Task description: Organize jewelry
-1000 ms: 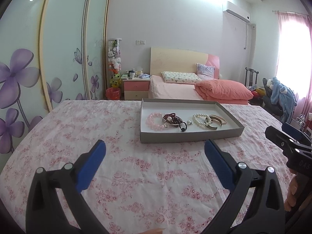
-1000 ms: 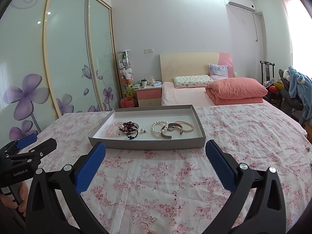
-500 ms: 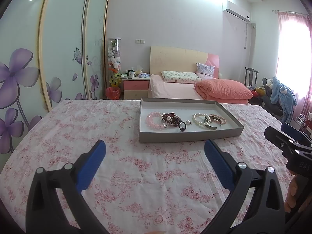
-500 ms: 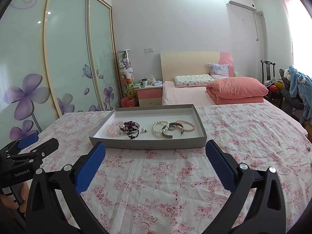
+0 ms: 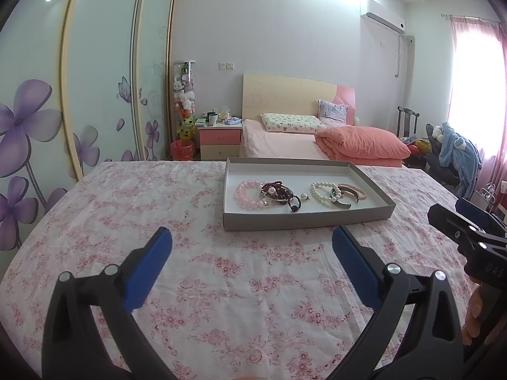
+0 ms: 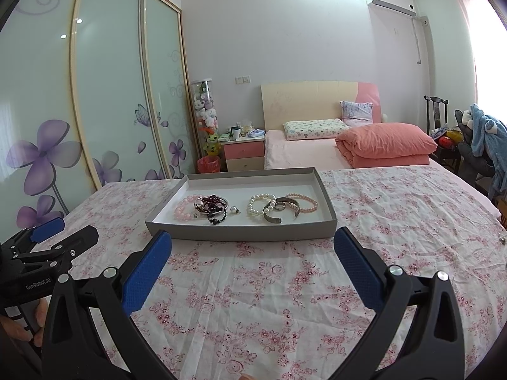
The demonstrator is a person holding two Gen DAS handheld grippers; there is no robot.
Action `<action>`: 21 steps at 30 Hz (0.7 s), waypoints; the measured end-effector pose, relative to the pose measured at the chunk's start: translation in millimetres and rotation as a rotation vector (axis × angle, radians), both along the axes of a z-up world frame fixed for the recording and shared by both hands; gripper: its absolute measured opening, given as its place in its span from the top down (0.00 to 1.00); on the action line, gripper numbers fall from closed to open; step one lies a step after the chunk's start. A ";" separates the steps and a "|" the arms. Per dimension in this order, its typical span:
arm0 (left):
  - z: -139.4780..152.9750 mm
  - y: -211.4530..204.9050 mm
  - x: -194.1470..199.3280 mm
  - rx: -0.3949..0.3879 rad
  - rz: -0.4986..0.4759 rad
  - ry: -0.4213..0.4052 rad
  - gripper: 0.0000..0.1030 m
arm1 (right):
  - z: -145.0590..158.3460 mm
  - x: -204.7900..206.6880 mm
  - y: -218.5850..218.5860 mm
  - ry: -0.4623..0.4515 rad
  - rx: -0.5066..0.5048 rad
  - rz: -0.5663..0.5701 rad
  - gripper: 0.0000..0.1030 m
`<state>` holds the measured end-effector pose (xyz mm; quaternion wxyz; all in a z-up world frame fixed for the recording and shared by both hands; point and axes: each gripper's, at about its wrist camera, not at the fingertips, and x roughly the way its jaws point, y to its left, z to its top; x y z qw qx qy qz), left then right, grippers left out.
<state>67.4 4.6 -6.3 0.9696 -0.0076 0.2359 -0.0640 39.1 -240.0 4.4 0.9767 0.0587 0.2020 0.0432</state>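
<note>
Jewelry: all visible pieces lay inside the shallow grey tray (image 6: 240,232) on the flowered bedspread (image 6: 269,285), none seen loose on the cloth.
Left cluster: a pink bead bracelet (image 6: 187,207), a dark red bead piece (image 6: 211,203) and a black bead loop (image 6: 217,218) overlapped in a heap, with a small pearl piece (image 6: 234,210) just beside them.
Right cluster: a white pearl bracelet (image 6: 259,204), metal cuffs (image 6: 279,209) and a thin pink bracelet (image 6: 305,202) touched and crossed.
Left gripper (image 5: 252,240): spread wide, empty, short of the tray.
Right gripper (image 6: 253,240): spread wide, empty, near the tray's front wall.
Progress: everything was gathered in the tray, yet tangled; this fitted either pieces collected there or pieces awaiting sorting.
</note>
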 end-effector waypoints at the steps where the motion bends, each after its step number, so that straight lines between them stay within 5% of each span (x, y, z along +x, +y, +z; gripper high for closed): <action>1: -0.1 0.0 -0.1 0.000 -0.001 0.000 0.04 | -0.1 -0.6 0.5 0.000 0.000 0.000 0.02; 21: -0.9 -2.2 -0.6 0.002 -0.002 0.003 0.04 | -0.3 0.2 4.1 0.006 0.000 0.004 0.02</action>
